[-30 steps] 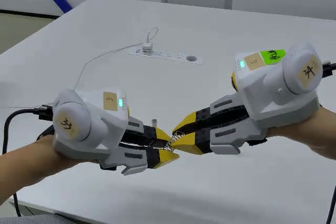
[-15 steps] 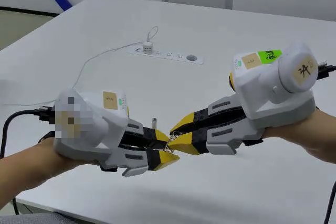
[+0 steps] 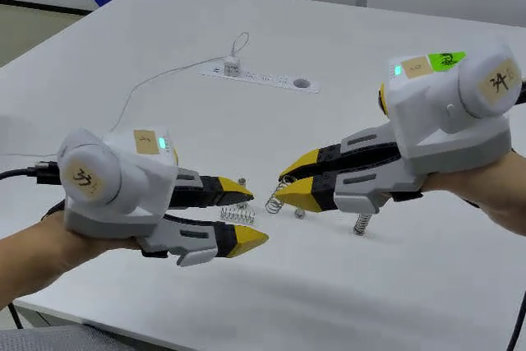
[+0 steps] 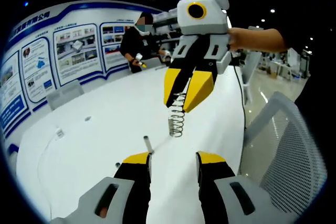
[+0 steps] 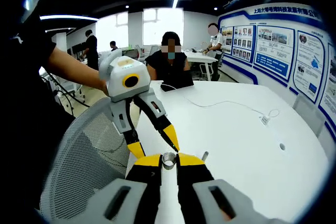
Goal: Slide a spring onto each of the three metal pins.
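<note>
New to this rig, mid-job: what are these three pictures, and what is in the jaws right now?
There is no robot arm: a person holds a two-jaw gripper in each hand. The square picture comes from a headset camera looking down at the white table. Each round picture comes from a camera riding on one gripper, looking along its jaws. The right gripper is shut on a spring. The left gripper is open, holding nothing. On the table lie a loose spring, an upright spring apparently on a pin, a bare pin, a second pin and a power strip.
</note>
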Tool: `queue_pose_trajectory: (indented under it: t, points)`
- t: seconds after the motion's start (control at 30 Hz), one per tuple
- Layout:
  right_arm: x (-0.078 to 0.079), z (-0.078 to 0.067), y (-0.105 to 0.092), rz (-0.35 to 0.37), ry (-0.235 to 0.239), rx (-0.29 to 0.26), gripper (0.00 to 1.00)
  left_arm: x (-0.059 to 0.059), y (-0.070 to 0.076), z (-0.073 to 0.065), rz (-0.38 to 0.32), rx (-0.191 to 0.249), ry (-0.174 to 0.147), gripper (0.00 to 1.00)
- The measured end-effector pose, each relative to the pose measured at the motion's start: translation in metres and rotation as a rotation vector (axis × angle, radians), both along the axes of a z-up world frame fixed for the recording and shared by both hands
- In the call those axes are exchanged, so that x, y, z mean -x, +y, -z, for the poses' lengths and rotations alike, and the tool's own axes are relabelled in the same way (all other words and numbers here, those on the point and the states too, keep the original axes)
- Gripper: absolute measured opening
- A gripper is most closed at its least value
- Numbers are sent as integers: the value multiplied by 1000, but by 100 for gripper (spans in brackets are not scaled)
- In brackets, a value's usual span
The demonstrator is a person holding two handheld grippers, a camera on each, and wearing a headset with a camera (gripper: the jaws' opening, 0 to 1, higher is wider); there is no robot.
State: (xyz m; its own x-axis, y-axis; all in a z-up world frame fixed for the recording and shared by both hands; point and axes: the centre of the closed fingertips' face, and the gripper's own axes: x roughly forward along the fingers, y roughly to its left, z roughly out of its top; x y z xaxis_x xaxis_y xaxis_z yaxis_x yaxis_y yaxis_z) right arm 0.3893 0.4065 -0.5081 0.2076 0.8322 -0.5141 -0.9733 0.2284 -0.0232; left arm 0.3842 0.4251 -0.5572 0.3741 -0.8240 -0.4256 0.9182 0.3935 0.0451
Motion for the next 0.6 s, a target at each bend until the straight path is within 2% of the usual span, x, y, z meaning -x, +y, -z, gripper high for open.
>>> queue_pose_trajectory:
  t: [0.2, 0.47, 0.6]
  points:
    - [-17, 1, -13, 50, 0, 4, 11, -1, 11, 5, -44, 24, 17, 42]
    - [-36, 8, -27, 108, 7, 18, 11, 2, 19, 21, -82, 30, 56, 46]
    - [-48, 14, -35, 140, -4, 44, 11, 0, 25, 27, -113, 29, 70, 48]
